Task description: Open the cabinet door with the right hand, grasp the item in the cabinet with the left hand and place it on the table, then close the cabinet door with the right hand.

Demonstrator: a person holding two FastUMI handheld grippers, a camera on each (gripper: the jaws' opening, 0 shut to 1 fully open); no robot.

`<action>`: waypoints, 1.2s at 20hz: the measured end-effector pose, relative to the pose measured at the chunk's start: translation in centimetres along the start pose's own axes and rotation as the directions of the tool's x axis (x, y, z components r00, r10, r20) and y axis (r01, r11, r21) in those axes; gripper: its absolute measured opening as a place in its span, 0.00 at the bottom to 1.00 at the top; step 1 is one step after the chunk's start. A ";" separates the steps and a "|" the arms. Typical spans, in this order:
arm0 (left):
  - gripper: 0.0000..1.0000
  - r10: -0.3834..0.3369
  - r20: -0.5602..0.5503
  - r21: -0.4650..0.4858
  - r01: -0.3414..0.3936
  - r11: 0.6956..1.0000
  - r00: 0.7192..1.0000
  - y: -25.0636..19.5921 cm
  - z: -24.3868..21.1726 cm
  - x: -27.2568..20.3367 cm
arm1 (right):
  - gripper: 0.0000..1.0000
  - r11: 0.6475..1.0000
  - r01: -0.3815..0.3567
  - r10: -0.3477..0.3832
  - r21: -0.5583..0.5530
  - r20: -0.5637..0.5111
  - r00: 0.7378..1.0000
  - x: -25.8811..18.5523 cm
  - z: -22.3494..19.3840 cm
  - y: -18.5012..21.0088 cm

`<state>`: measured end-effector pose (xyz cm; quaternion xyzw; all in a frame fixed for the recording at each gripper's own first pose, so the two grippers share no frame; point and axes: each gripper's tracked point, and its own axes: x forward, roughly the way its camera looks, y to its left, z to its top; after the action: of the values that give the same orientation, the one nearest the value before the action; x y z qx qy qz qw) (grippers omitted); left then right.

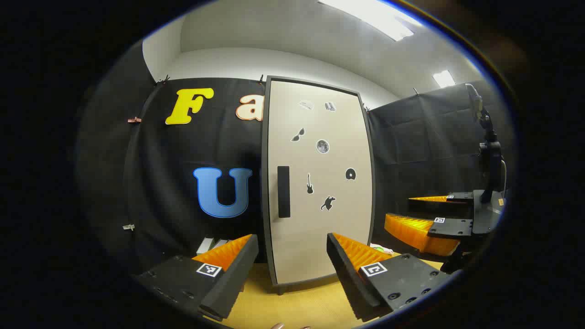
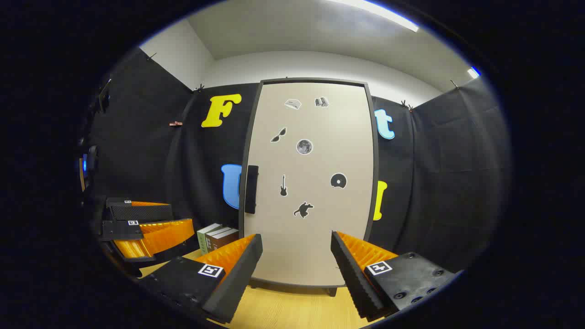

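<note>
A tall beige cabinet [image 1: 320, 183] [image 2: 311, 183] with a dark frame stands on the wooden table, its door shut and dotted with small stickers. A black vertical handle [image 1: 284, 191] [image 2: 251, 189] sits near the door's left edge. My left gripper [image 1: 292, 267] is open, short of the door's lower part with nothing between its fingers. My right gripper [image 2: 297, 267] is open too, facing the door's lower middle. The right gripper [image 1: 425, 219] also appears at the right of the left gripper view, and the left gripper [image 2: 146, 226] at the left of the right gripper view. The cabinet's inside is hidden.
The wooden table [image 1: 292, 306] [image 2: 292, 310] runs in front of the cabinet. A few upright books [image 2: 217, 237] [image 1: 210, 244] stand left of the cabinet. A small pale item [image 1: 381, 249] lies right of the cabinet's foot. Black cloth walls close the booth behind and at the sides.
</note>
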<state>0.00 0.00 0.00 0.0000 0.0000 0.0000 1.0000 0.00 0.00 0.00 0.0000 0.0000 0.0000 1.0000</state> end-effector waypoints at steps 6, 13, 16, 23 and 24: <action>0.95 -0.017 -0.009 0.001 0.017 1.000 1.000 -0.3 -0.4 0.2 | 0.97 1.000 0.000 0.000 -0.005 0.005 1.000 -0.1 0.1 0.0; 0.95 -0.023 -0.015 0.002 0.023 1.000 1.000 -0.3 -0.8 0.5 | 0.97 1.000 0.002 -0.002 0.002 -0.008 1.000 0.2 -0.4 -0.2; 0.95 -0.016 -0.021 0.011 0.016 1.000 1.000 -0.1 -1.0 0.6 | 0.97 1.000 0.008 -0.007 0.012 -0.012 1.000 0.3 -0.6 -0.5; 0.95 -0.022 -0.015 0.013 0.022 1.000 1.000 0.0 -0.9 0.7 | 0.97 0.998 0.053 -0.054 0.033 0.006 0.999 0.6 -0.2 -1.7; 0.95 -0.021 -0.014 0.008 0.022 1.000 1.000 0.1 -0.9 0.7 | 0.97 0.998 0.054 -0.055 0.034 0.011 0.998 0.6 -0.1 -1.7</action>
<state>0.70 0.07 -0.87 0.0042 0.0071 -0.0108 0.9999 0.57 -1.70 -0.06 0.0168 -0.0060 -0.0273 0.9995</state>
